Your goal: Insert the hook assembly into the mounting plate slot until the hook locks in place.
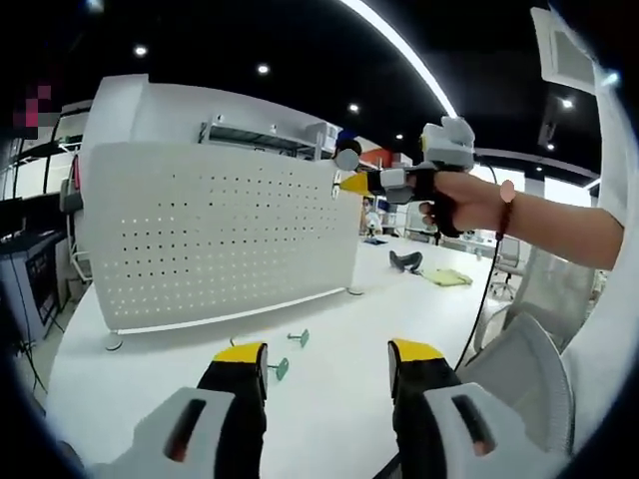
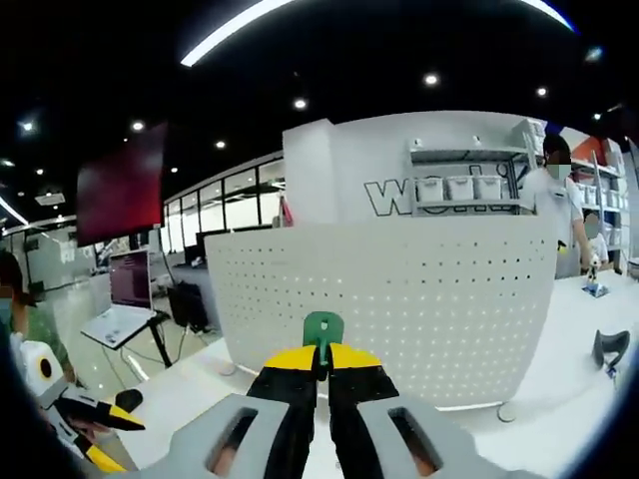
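Observation:
A white perforated mounting plate (image 1: 215, 239) (image 2: 399, 289) stands upright on the white table (image 1: 339, 419). Two green hooks (image 1: 298, 337) (image 1: 278, 369) lie on the table in front of it, just beyond my left gripper (image 1: 327, 351), which is open and holds nothing. A hand holds my right gripper (image 1: 354, 183) up near the plate's top right corner. In the right gripper view, the right gripper (image 2: 321, 357) is shut on a green hook (image 2: 322, 327) that points at the plate's holes, still apart from it. The left gripper (image 2: 97, 429) shows low at the left.
A pale mesh chair (image 1: 529, 329) stands close on the right. A black object (image 1: 404, 261) (image 2: 609, 349) and a yellow-green item (image 1: 449, 277) lie farther back on the table. A laptop (image 2: 125, 299) stands left of the plate, and a person (image 2: 559, 200) stands behind it.

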A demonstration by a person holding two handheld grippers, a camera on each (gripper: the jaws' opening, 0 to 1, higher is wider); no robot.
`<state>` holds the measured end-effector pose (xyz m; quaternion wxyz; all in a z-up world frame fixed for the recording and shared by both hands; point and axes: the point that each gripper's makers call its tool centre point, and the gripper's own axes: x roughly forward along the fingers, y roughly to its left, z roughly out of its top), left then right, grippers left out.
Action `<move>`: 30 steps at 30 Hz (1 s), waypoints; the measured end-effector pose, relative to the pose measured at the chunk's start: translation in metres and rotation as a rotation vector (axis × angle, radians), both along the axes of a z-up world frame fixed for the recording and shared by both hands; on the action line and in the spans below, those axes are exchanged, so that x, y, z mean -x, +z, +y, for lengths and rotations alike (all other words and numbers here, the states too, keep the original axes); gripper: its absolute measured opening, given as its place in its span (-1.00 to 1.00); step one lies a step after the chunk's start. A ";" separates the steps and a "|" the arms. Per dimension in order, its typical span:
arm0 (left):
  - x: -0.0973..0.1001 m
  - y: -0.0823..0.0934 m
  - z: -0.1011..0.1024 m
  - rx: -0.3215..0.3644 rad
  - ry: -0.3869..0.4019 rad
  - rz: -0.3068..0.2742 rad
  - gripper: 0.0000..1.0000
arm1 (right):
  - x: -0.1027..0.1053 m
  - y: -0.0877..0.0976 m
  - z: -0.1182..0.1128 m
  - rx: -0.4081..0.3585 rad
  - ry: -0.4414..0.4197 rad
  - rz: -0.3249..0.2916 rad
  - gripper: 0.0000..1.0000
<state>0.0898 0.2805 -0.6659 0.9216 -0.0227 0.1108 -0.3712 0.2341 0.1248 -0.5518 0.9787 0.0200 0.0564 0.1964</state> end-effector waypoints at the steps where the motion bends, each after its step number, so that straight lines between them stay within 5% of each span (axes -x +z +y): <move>1: 0.000 -0.001 -0.001 -0.001 -0.002 0.002 0.01 | -0.001 0.000 0.000 -0.001 0.000 0.000 -0.97; 30: -0.003 -0.004 0.004 0.021 -0.026 0.043 0.19 | -0.045 0.015 -0.016 0.124 -0.097 -0.038 -0.97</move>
